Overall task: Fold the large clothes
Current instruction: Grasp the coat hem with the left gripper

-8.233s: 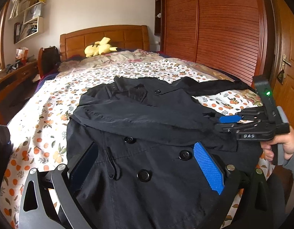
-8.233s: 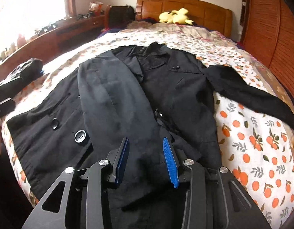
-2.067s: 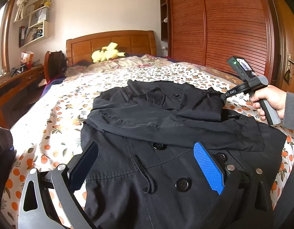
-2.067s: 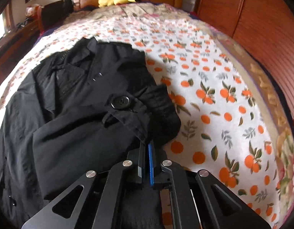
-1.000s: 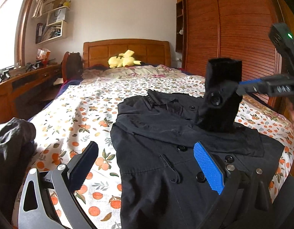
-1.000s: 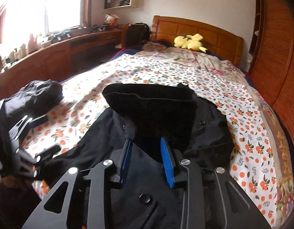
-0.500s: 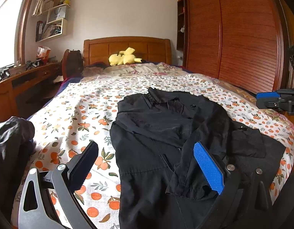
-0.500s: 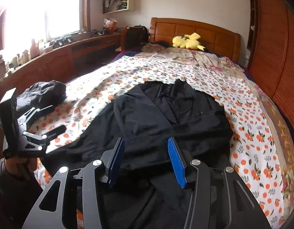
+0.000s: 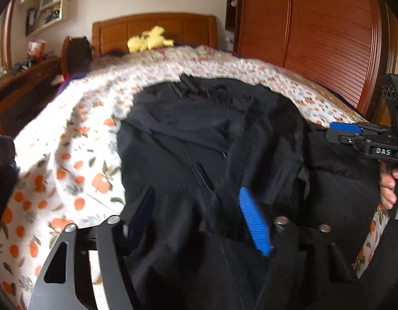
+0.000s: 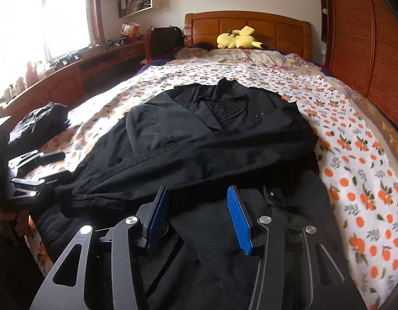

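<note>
A large black coat (image 10: 211,139) lies face up on the bed, collar toward the headboard, both sleeves folded across its chest. In the left wrist view the coat (image 9: 199,142) fills the middle. My left gripper (image 9: 196,214) is open, low over the coat's lower left part; it also shows in the right wrist view (image 10: 44,168) at the coat's left edge. My right gripper (image 10: 196,217) is open and empty just above the coat's hem; it also shows at the right in the left wrist view (image 9: 346,129).
The bed has a white sheet with orange prints (image 10: 353,139). A dark bundle of clothes (image 10: 41,121) lies at the bed's left edge. A yellow plush toy (image 10: 237,37) sits by the wooden headboard. A wooden wardrobe (image 9: 315,31) stands right, a desk (image 10: 77,69) left.
The right gripper carried the right sleeve across the coat, let it go and opened. The left gripper has now dropped lower and closer over the coat's lower left part.
</note>
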`<state>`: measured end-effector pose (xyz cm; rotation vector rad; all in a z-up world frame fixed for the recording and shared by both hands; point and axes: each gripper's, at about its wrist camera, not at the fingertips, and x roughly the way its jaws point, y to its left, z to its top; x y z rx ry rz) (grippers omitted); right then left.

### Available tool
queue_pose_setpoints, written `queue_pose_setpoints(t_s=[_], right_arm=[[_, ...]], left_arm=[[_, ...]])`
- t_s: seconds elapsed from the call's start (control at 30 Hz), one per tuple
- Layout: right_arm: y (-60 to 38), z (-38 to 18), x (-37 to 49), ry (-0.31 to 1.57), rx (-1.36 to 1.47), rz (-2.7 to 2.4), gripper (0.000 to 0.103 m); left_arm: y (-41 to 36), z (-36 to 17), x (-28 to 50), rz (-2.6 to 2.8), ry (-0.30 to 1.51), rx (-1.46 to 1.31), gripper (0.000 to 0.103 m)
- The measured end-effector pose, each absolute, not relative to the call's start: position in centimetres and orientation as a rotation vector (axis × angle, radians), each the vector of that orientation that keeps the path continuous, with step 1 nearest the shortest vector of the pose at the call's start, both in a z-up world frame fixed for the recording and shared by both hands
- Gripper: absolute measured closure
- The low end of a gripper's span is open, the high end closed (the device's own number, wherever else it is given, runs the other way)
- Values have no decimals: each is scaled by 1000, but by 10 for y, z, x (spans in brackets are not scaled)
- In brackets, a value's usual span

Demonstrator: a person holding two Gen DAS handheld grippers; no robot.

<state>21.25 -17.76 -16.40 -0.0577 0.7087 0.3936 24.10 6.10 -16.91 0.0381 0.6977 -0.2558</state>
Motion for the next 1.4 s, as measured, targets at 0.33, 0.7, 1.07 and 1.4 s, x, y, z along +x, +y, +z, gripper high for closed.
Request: queue_pose_setpoints(t_s=[0.33,0.7,1.07,1.4], right_arm=[[-174,-168,199,709,-54,457,58],[-173,-158,195,686,-24,482,58],[-187,-159,188,683,-19,507,58],[-205,-166,186,705,-18,492,58]], left_arm=[[50,-196,245,-252,813,43,57],[40,-205,240,-278,849,41,84],[51,-162,238,-132,744,34,98],[50,-151,247,-22,742,71,65]])
